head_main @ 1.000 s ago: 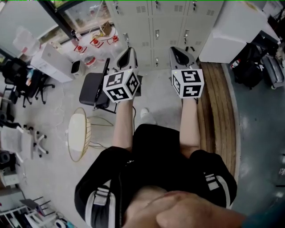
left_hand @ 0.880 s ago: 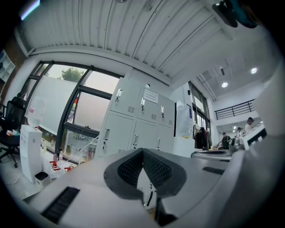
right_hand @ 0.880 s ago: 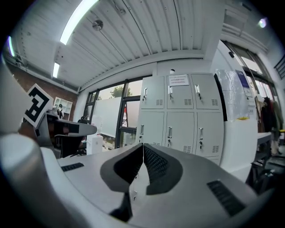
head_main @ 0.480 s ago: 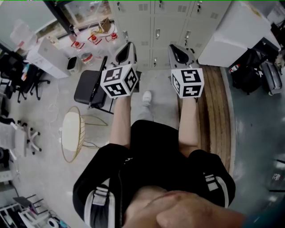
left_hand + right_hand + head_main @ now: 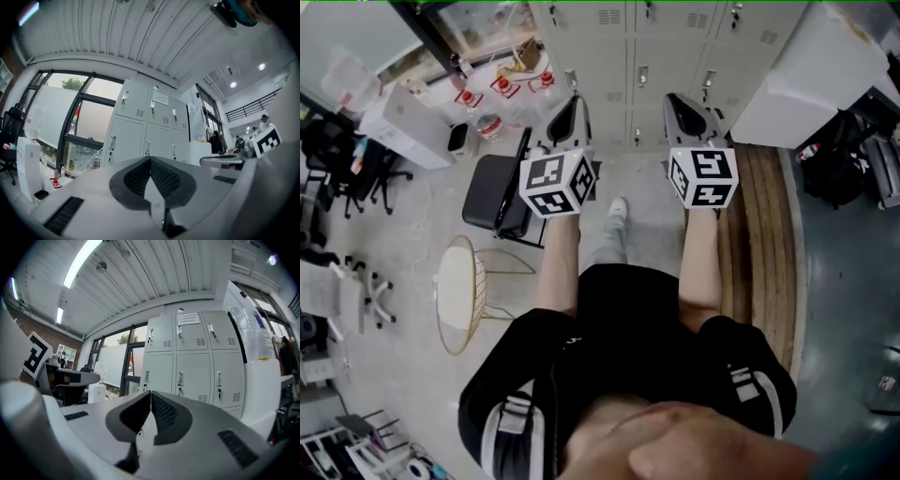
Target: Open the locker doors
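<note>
A bank of grey metal lockers stands ahead, and every door I can see is closed with its handle upright. My left gripper and right gripper are held side by side in front of me, pointing at the lockers and well short of them. In the left gripper view the lockers rise beyond the left gripper, whose jaws meet with nothing between them. The right gripper is likewise shut and empty, facing the locker doors.
A black chair and a round white wire-legged table stand to my left. A wooden platform runs along my right, with a large white box beside the lockers. Bottles and small red-and-white items sit by the window.
The person has stepped forward, one shoe moving ahead, and the lockers have come slightly closer. Both grippers keep the same pose, jaws together.
</note>
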